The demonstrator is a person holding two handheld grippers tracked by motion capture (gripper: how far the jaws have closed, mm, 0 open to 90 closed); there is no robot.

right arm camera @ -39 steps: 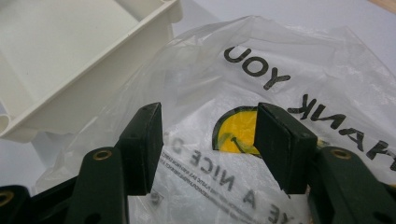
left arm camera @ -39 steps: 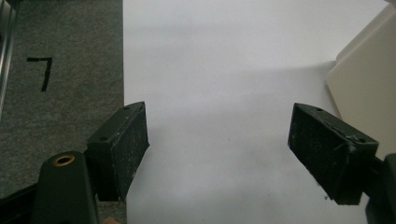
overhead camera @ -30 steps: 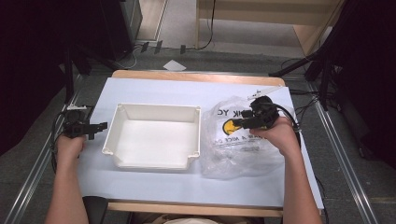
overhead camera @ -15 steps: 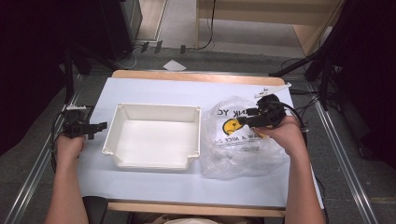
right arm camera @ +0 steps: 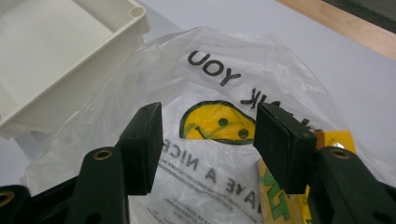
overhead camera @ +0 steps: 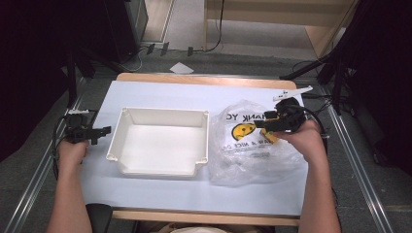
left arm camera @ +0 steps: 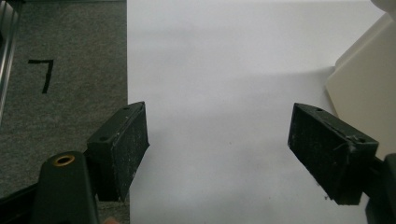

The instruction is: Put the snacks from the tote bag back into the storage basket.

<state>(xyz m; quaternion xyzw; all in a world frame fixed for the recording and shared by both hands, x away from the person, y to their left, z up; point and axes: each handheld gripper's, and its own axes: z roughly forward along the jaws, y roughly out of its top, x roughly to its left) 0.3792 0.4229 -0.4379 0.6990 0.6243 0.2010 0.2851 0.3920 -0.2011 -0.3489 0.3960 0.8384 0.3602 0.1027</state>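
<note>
**While the left hand waits, the right gripper hangs over the smiley bag**

Since the frame of a second ago, little has shifted: the right gripper (overhead camera: 266, 124) has edged slightly toward the right side of the table over the plastic bag (overhead camera: 252, 145), and the left gripper (overhead camera: 99, 132) sits where it was, just left of the white tray (overhead camera: 160, 167).

From the high view, the right hand (overhead camera: 303, 138) comes in from the bottom right, forearm angled up the table, and points its gripper leftward across the top of the bag. The left hand (overhead camera: 73, 148) rests at the table's left edge with its gripper aimed at the tray's left wall, near it but apart. In the left gripper view the jaws stand wide apart over bare white table (left arm camera: 224, 70), with a corner of the tray at the right edge. In the right gripper view the jaws are parted too, with nothing between them; the bag lies beyond and below them, and whether they touch the film cannot be told.

The clear, crumpled bag lies on the table just right of the tray, its edge against the tray's right side. Its print shows a yellow smiley face (right arm camera: 217, 123), "YOU" above it and parts of "THANK" and "HAVE A NICE" around it. A yellow packet (right arm camera: 280, 200) with green lettering, not readable, shows through the film. On the floor in the left gripper view a black mark (left arm camera: 42, 74) reads like a "7"
</note>
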